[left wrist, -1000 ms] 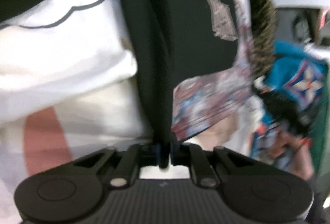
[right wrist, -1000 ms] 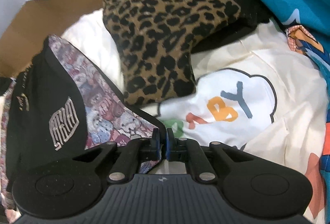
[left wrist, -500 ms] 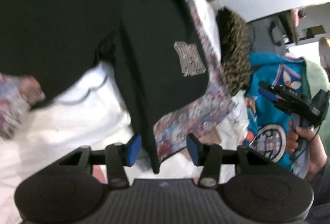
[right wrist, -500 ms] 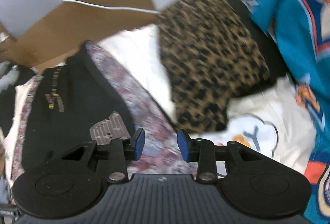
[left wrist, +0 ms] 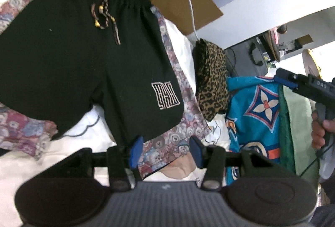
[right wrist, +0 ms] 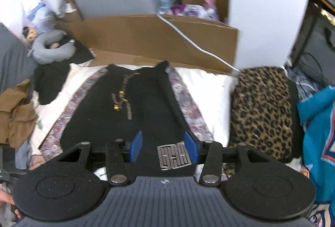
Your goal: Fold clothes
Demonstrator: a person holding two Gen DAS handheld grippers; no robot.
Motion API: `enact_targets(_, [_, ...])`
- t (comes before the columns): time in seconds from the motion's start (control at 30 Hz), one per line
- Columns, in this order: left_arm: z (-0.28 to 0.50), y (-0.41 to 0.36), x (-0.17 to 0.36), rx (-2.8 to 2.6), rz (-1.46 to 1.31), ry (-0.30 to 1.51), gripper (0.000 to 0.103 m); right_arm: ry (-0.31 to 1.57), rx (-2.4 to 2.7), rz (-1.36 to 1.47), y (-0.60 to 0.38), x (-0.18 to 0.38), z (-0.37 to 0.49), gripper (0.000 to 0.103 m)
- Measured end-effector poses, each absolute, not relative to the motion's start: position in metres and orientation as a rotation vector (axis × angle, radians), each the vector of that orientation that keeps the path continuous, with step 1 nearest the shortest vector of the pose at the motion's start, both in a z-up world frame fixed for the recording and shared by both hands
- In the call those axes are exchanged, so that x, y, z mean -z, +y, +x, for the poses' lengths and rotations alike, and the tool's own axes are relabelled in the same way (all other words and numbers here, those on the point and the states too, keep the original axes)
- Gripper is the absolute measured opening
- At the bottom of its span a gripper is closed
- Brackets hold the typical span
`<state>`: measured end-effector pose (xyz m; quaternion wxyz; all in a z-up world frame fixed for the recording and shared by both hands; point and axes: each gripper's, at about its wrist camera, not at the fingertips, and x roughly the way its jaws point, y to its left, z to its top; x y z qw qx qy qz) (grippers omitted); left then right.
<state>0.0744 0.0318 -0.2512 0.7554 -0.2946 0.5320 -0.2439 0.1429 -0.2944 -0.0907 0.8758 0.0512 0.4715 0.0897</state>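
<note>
The black shorts (left wrist: 88, 72) lie spread flat, drawstring waistband at the far end and leg hems toward the cameras, on a strip of bear-print fabric (left wrist: 184, 122) that covers white bedding (right wrist: 211, 89). Laid out like this, with legs side by side and the white logo (left wrist: 165, 95) face up, they look ready for a fold, probably one leg over the other or hem to waist.

The left gripper (left wrist: 165, 151) hangs over the near hem with its blue pads apart and nothing between them. The right gripper (right wrist: 163, 148) is above the logo corner, its jaws opening and not on the cloth.

Around the shorts sit a folded leopard-print garment (right wrist: 261, 114), a teal printed garment (left wrist: 255, 114) and a brown cardboard box (right wrist: 159, 38) with a white cable (right wrist: 196, 47) draped over it.

Much is hard to read. The right wrist view is blurred, so the drawstring is only a smear. The left leg of the shorts runs out of the left wrist frame. What the bedding rests on cannot be told.
</note>
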Motion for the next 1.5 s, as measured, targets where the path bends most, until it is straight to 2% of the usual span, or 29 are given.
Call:
enact_targets(0.13, [0.069,0.051,0.241,0.506,-0.639,1.146,0.052,0.995,-0.213,0.085,-0.262,0.093,0.145,0.052])
enact_targets(0.33, [0.065,0.075,0.241,0.466,-0.613,1.133,0.054,1.020,-0.223,0.199,-0.230,0.129,0.132,0.052])
enact_targets(0.6, [0.059,0.104,0.265,0.389,-0.601,1.164,0.057,1.026,-0.230,0.269,-0.195,0.191,0.104,0.052])
enact_targets(0.67, [0.056,0.112,0.270,0.374,-0.587,1.155,0.066,1.023,-0.221,0.289,-0.188,0.204,0.099,0.052])
enact_targets(1.03, [0.040,0.129,0.316,0.359,-0.480,1.198,0.069,1.098,-0.231,0.437,-0.152,0.277,0.076,0.052])
enact_targets(1.27, [0.041,0.122,0.357,0.326,-0.451,1.256,0.066,1.133,-0.222,0.470,-0.145,0.297,0.067,0.052])
enact_targets(1.5, [0.054,0.114,0.343,0.369,-0.374,1.134,0.060,1.152,-0.203,0.477,-0.146,0.311,0.065,0.052])
